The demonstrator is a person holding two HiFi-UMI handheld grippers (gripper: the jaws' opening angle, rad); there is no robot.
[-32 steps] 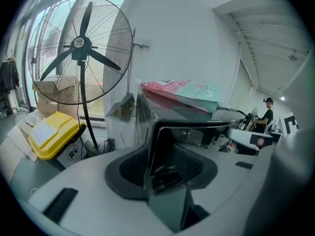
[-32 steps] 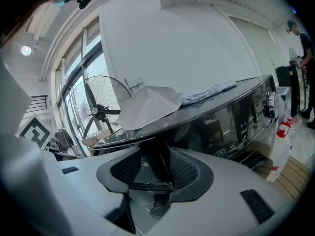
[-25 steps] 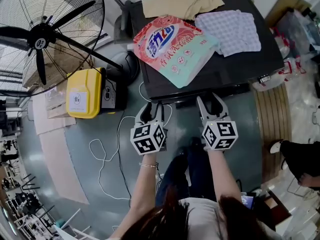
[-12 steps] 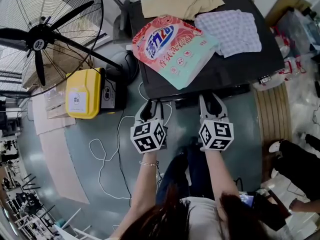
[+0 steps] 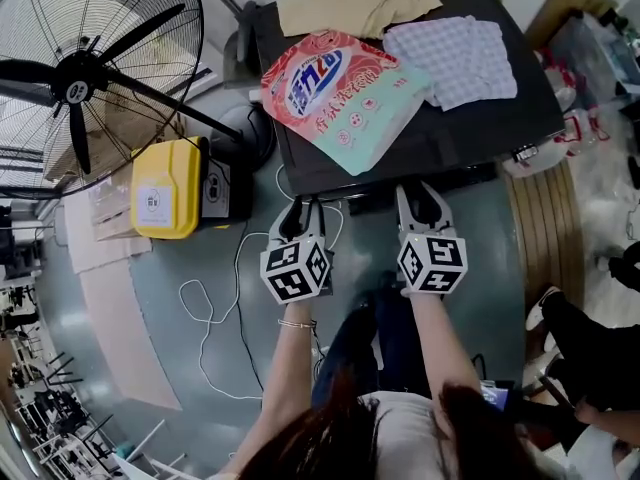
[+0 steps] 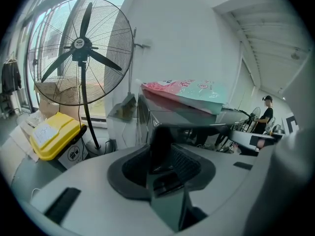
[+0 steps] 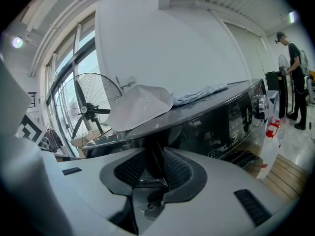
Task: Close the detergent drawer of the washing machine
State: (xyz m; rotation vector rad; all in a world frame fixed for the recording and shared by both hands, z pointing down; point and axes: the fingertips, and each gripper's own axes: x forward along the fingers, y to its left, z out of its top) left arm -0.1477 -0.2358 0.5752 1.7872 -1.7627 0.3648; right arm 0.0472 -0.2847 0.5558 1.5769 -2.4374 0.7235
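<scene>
The black washing machine (image 5: 470,138) fills the top of the head view, its front edge toward me. A dark strip, which looks like the detergent drawer (image 5: 368,205), juts a little from that edge between the grippers. My left gripper (image 5: 303,210) is at the machine's front left corner, and my right gripper (image 5: 421,193) is at the front edge just right of the strip. Both pairs of jaws have just been closing to a narrow gap. Nothing is pressed between them in the left gripper (image 6: 161,146) view or the right gripper (image 7: 155,156) view.
A pink and green detergent bag (image 5: 345,93), a checked cloth (image 5: 455,58) and a beige garment (image 5: 350,3) lie on the machine. A large floor fan (image 5: 80,78), a yellow box (image 5: 168,186) and a white cable (image 5: 215,308) are at the left. A wooden platform (image 5: 545,258) is at the right.
Both grippers' jaws have narrowed. The right gripper has tipped slightly. Neither hand has shifted along the machine's front. A person's foot at the right edge has moved.
</scene>
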